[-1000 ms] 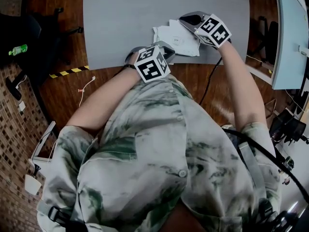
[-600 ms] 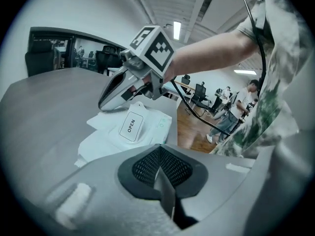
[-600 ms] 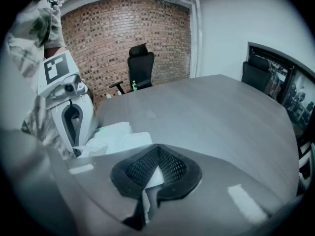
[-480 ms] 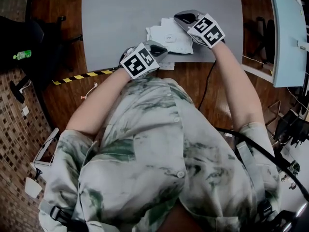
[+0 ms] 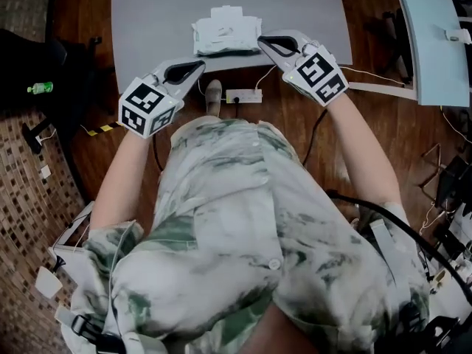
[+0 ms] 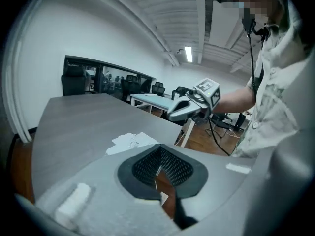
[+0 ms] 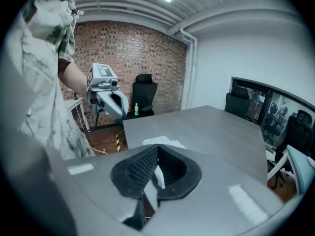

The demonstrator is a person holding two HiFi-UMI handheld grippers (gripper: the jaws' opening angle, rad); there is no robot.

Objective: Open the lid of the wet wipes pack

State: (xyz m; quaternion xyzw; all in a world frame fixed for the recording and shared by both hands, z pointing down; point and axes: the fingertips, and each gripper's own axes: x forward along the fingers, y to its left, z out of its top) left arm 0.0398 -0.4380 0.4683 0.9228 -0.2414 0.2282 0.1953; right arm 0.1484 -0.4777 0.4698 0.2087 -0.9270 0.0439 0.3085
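Wet wipes pack is lying on surface; left gripper and right gripper are hovering just beside its near corners, fingers closed, empty.

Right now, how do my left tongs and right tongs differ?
The right tongs reach over the table, tip close beside the pack at its right corner. The left tongs sit at the table's near edge, farther from the pack. In the head view the right tongs point left, the left tongs point right. Both are shut and empty; neither grips the pack.
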